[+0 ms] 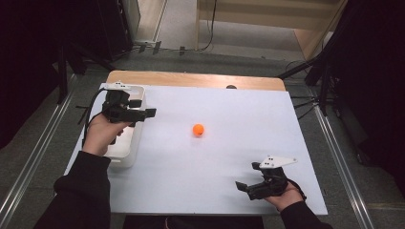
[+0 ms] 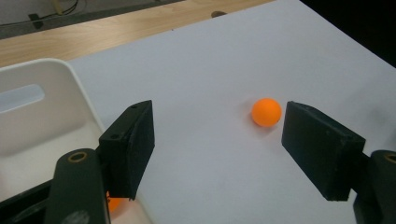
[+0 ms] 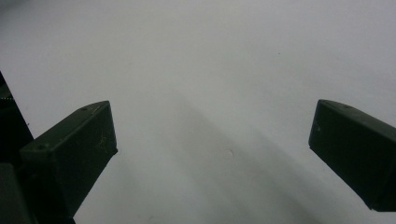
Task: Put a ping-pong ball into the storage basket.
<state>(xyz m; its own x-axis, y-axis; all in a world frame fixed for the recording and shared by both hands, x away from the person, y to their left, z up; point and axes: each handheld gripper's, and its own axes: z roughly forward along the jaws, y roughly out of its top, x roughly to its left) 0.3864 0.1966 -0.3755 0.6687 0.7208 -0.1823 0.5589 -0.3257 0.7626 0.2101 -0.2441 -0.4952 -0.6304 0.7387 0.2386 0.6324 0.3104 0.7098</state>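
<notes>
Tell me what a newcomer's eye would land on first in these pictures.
The orange ball stands out, alone near the middle of the white table. Next come the two black tongs: the left tongs open over the white bin at the table's left edge, and the right tongs open low at the near right.

Orange ball (image 1: 198, 129), white bin (image 1: 134, 143), white board (image 1: 229, 157) — black tools (image 1: 143, 113).
</notes>
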